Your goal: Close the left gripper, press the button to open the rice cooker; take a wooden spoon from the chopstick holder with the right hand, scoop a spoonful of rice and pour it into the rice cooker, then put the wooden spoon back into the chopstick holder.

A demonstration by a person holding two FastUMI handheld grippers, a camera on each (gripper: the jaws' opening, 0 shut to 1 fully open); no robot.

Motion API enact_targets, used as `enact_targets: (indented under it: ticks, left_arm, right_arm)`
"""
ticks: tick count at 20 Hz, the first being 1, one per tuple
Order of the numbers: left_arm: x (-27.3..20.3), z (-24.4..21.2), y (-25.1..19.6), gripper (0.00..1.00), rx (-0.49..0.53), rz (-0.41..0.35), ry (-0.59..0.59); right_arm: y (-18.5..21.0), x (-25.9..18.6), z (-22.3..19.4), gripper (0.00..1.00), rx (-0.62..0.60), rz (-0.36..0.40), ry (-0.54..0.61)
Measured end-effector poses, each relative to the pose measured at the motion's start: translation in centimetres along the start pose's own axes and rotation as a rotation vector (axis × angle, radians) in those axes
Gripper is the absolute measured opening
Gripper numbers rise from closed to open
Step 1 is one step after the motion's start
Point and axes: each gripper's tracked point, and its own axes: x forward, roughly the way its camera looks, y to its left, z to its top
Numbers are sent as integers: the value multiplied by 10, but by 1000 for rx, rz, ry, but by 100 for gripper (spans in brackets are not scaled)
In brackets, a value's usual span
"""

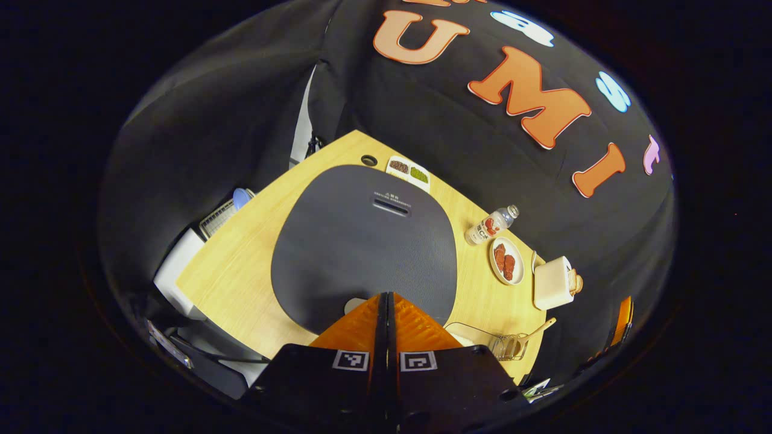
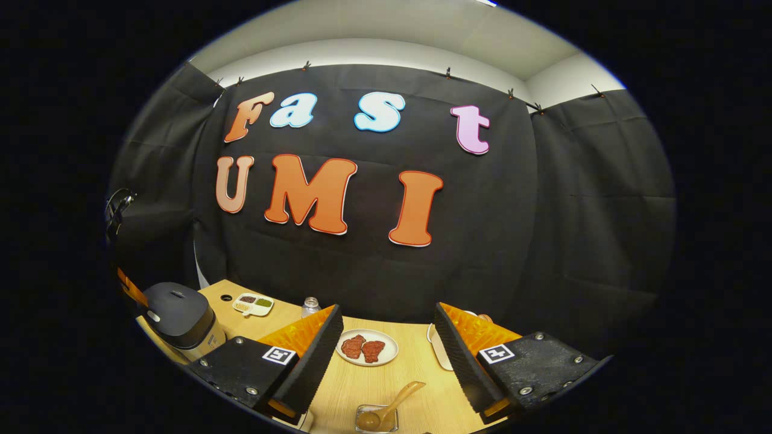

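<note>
The rice cooker [image 1: 362, 241] stands under my left gripper [image 1: 386, 296], its dark grey lid down. The left gripper's orange fingers [image 1: 362, 328] are pressed together with nothing between them, and their tips sit just right of the cooker's white button [image 1: 353, 305]. In the right gripper view the cooker [image 2: 178, 313] stands at the far left. My right gripper [image 2: 388, 325] hangs open over the table. Below it and apart from it, the wooden spoon [image 2: 395, 402] leans in the chopstick holder [image 2: 375, 419]. The spoon [image 1: 537, 333] and wire holder [image 1: 509, 346] also lie right of the cooker.
On the wooden table [image 1: 241, 265] are a plate of red meat [image 2: 368, 348], a small bottle [image 1: 491, 225], a divided dish of grains [image 1: 409, 172], a white container [image 1: 552, 283] and a clear container [image 1: 467, 331] beside the holder. A white appliance [image 1: 175, 277] stands off the table's left edge.
</note>
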Motion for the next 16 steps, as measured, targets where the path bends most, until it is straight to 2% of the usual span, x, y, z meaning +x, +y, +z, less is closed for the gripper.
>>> enact_targets:
  ticks: [8,12,16]
  left_arm:
    - [10,-16,9,7,-14,47,61]
    - [11,-21,8,6,20,40,77]
    - [8,-19,5,6,63,61,1]
  right_arm:
    - [-13,-1,-23,95,6,-38,68]
    - [-4,1,-29,95,37,-6,95]
    - [6,5,-28,95,53,35,96]
